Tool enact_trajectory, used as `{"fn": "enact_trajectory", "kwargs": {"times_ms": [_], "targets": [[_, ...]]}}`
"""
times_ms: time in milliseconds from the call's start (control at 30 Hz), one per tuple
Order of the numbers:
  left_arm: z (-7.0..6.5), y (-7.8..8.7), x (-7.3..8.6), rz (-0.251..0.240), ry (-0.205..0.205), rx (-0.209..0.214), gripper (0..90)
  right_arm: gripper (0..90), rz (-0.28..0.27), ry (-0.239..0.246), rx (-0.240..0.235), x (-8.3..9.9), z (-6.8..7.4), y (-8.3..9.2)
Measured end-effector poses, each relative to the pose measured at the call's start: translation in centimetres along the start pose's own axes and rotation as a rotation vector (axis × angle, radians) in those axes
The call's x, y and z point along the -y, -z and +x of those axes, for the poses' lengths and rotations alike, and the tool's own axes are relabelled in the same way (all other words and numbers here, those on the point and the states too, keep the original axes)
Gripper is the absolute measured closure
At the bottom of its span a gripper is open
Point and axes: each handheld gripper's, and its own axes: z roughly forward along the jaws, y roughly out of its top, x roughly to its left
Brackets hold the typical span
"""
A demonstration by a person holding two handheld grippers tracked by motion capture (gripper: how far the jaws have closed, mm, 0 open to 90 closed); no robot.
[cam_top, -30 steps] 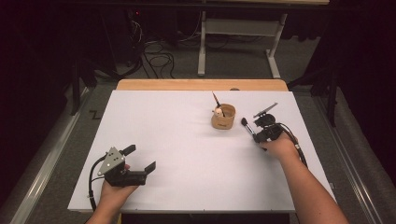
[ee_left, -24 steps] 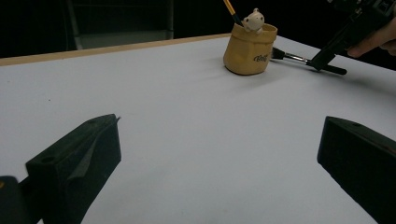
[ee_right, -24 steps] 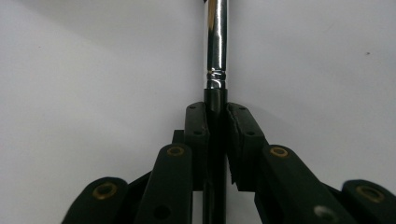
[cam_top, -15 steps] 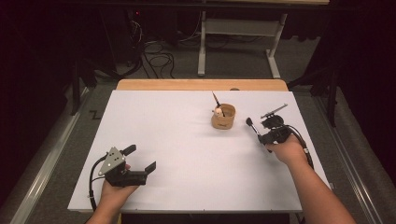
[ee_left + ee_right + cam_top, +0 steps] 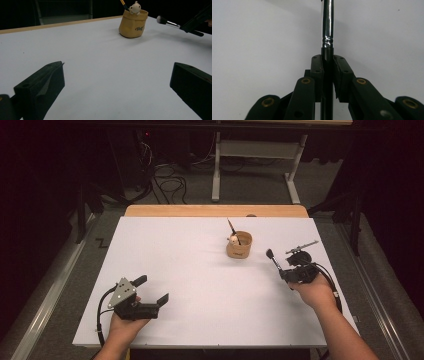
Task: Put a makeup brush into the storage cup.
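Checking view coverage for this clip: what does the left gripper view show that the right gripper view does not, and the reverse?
Left gripper view: the tan cup with a small figure at its rim, and the brush's bristle head hanging in the air beside it. Right gripper view: the right claw clamped on the brush's black handle, pads pressed against it. Both: the brush's silver collar and the white table.

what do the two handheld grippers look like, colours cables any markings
Both are black. The left gripper has blocky jaws, a grey three-cornered plate on top and a black cable looping from its back. The right gripper has linked jaw arms with brass-coloured pivot pins, and a black cable too. No sleeves show.
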Motion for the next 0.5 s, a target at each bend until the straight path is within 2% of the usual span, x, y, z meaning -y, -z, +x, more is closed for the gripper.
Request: {"fn": "enact_trajectory", "kwargs": {"times_ms": [267, 500], "targets": [[-0.2, -0.1, 0.0, 0.003, -0.005, -0.003, 0.6, 80.5, -0.052, 0.0, -0.013, 1.1, 0.4, 0.7], [-0.1, -0.1, 0.1, 0.002, 0.002, -0.005, 0.6, 80.5, -0.159, -0.011, -0.043, 2.4, 1.3, 1.1]]}}
